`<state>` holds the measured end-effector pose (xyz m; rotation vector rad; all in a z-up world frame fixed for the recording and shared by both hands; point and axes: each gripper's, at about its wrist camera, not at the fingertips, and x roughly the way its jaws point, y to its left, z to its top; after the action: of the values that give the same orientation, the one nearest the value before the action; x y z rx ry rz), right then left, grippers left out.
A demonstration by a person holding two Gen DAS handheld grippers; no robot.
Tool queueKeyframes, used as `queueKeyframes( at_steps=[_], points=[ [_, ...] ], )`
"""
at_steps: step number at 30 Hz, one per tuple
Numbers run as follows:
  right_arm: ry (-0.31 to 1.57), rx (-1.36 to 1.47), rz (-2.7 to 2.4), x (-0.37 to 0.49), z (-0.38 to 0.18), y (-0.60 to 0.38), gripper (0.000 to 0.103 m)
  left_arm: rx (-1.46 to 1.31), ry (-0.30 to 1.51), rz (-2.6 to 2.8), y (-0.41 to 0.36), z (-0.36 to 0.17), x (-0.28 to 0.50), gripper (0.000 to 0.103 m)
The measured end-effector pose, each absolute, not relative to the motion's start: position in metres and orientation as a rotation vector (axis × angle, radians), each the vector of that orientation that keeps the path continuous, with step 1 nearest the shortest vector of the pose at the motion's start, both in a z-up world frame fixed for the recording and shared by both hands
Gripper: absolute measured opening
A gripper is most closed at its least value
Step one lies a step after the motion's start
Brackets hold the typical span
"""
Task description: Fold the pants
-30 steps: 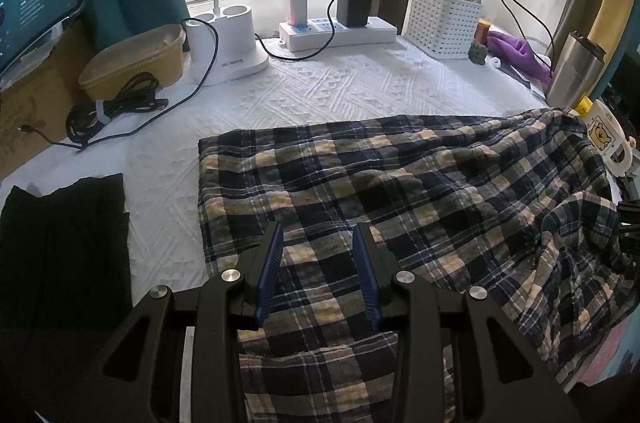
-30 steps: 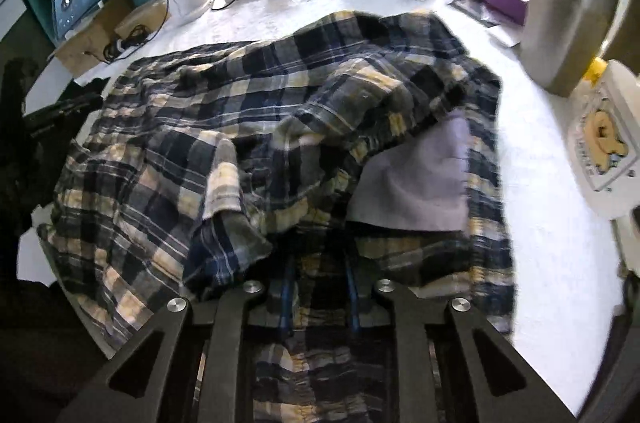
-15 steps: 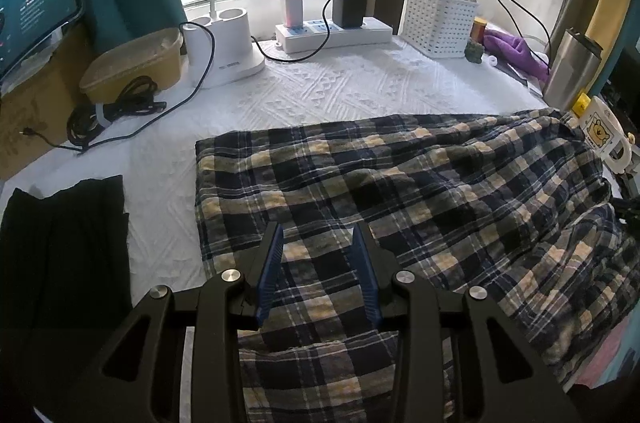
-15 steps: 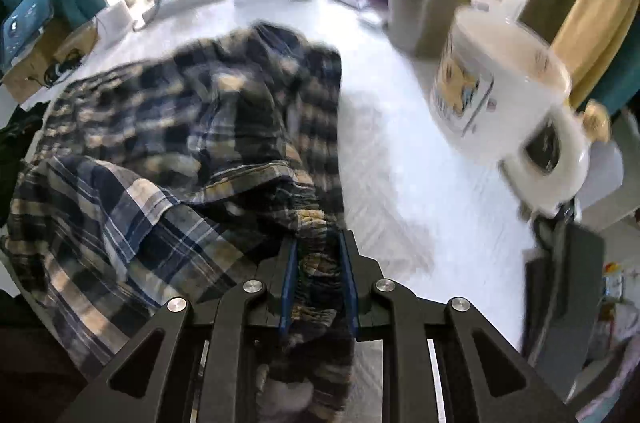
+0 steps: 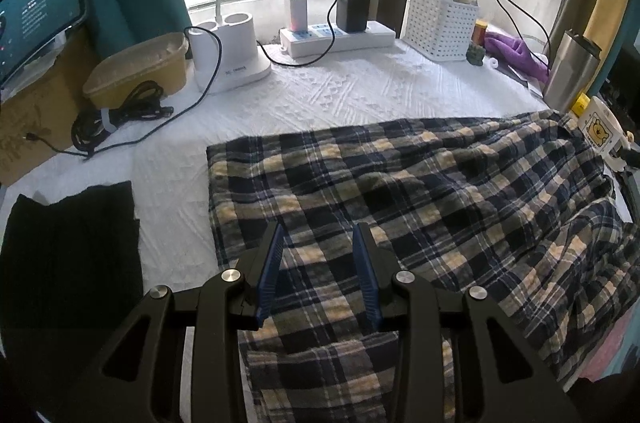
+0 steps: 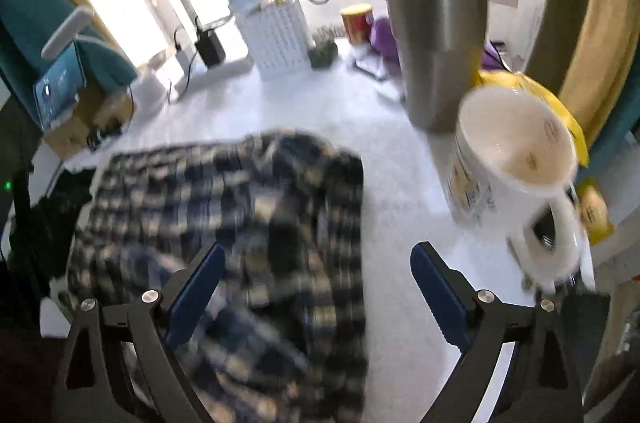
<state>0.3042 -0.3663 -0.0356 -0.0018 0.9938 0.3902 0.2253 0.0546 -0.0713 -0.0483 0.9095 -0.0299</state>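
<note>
Left wrist: plaid pants [image 5: 420,199] lie lengthwise left-right, w/ left tool [image 5: 319,243] above.

The left gripper [image 5: 318,239] is built of matte black struts with triangular cut-outs, joined by round silver screws. Its two fingers [image 5: 271,275] are flat blue strips with ridged inner faces. The right gripper [image 6: 318,261] has the same black frame and silver screws; its blue fingers [image 6: 438,297] seem toothed along one edge, though that view is blurred

White-covered table [image 5: 360,95] under plaid pants [image 5: 420,191], black cloth [image 5: 68,247].
</note>
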Motion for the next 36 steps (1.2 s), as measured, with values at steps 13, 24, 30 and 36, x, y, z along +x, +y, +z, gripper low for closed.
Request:
queueKeyframes(
  at_steps=[13,24,30,36],
  points=[
    [1.177,0.116,0.480,0.380,-0.099,-0.341,0.040,-0.083,0.898,-0.042,0.062,-0.078,0.241,0.035],
    [1.053,-0.388,0.268,0.380,-0.078,-0.314,0.010,-0.060,0.889,-0.064,0.059,-0.080,0.241,0.035],
    [1.075,-0.360,0.267,0.379,-0.088,-0.314,0.012,-0.052,0.895,-0.054,0.061,-0.080,0.230,0.035],
    [1.066,-0.259,0.316,0.340,-0.061,-0.329,0.046,-0.037,0.866,-0.072,0.062,-0.073,0.209,0.035]
  ],
)
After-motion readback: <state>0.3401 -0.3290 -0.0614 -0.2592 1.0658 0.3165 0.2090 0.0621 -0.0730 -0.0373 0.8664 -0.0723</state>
